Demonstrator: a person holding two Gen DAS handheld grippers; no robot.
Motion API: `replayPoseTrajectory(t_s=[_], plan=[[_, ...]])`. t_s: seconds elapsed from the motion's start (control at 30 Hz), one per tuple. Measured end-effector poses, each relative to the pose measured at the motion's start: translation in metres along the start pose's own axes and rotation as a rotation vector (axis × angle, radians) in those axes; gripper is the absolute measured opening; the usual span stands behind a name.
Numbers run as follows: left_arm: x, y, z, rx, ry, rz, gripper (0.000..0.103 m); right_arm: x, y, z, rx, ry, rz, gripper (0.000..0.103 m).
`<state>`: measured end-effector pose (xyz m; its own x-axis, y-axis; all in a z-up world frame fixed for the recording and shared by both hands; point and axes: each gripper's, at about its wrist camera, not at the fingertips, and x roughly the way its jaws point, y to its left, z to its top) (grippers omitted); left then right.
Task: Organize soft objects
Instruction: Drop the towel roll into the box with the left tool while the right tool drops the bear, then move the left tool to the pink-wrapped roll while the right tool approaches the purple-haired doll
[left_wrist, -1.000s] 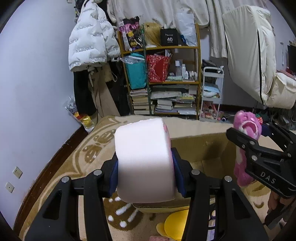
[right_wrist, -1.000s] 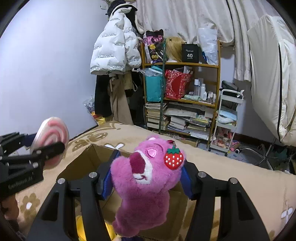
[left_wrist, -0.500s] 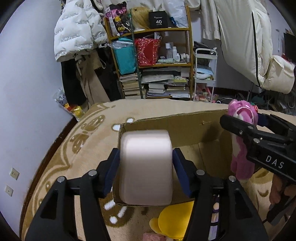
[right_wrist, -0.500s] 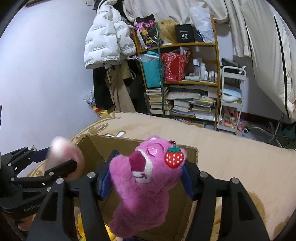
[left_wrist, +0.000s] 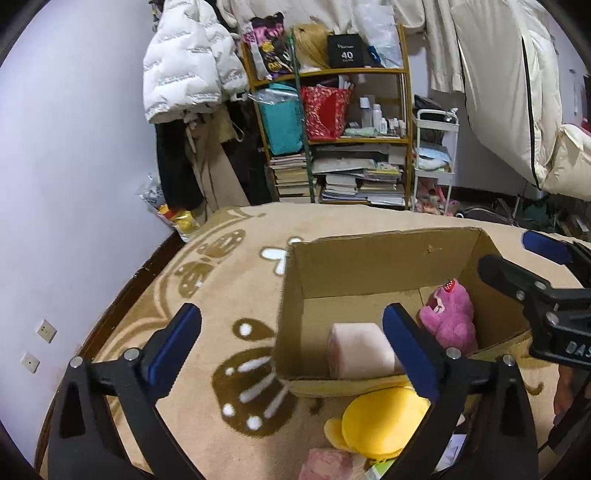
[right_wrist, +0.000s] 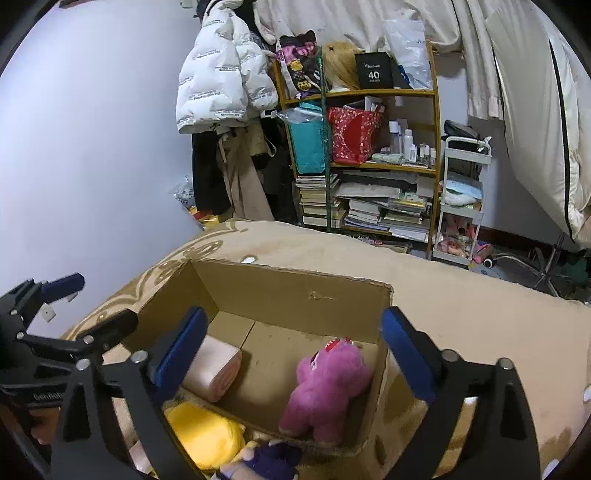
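Note:
An open cardboard box (left_wrist: 369, 258) (right_wrist: 295, 284) stands on the beige carpet. Inside it lie a pale pink roll-shaped cushion (left_wrist: 360, 350) (right_wrist: 214, 369) on the left and a pink plush bear (left_wrist: 450, 321) (right_wrist: 325, 387) on the right. My left gripper (left_wrist: 291, 332) is open and empty above the box's near-left corner; it also shows in the right wrist view (right_wrist: 74, 306). My right gripper (right_wrist: 291, 347) is open and empty above the box; it also shows in the left wrist view (left_wrist: 524, 266).
A yellow plush (left_wrist: 380, 421) (right_wrist: 203, 435) lies on the carpet in front of the box, beside a purple plush (right_wrist: 266, 461) and a pink item (left_wrist: 325, 465). A cluttered shelf (left_wrist: 332, 129), white cart (left_wrist: 436, 162) and hanging coats stand at the back wall.
Both grippers opened. The pink roll cushion dropped from the left gripper and the pink bear from the right gripper, and both now lie inside the box.

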<state>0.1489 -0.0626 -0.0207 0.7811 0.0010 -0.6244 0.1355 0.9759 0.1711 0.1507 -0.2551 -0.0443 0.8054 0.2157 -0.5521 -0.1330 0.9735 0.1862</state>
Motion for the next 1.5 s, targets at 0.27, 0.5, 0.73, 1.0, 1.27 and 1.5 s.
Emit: replayPoseTrajectory(t_s=[0.27,0.5,0.73,1.0,1.27,1.5], plan=[[-0.029,0.011,-0.008,-0.006,0.012,0.011,0.099,-0.035,0.006,-0.003,0.017,-0.010,0.000,0.103],[-0.051,0.020,-0.019,-0.024,0.066,-0.003,0.099,-0.062,0.010,-0.013,0.037,-0.005,-0.006,0.103],[-0.068,0.026,-0.038,-0.045,0.123,-0.008,0.099,-0.081,0.010,-0.026,0.074,0.013,0.008,0.103],[-0.068,0.027,-0.059,-0.059,0.208,-0.017,0.099,-0.093,0.012,-0.043,0.099,0.043,0.015,0.103],[-0.054,0.026,-0.076,-0.069,0.298,-0.037,0.099,-0.089,0.015,-0.058,0.121,0.096,0.029,0.103],[-0.033,0.024,-0.085,-0.062,0.367,-0.051,0.099,-0.070,0.021,-0.069,0.116,0.153,0.032,0.103]])
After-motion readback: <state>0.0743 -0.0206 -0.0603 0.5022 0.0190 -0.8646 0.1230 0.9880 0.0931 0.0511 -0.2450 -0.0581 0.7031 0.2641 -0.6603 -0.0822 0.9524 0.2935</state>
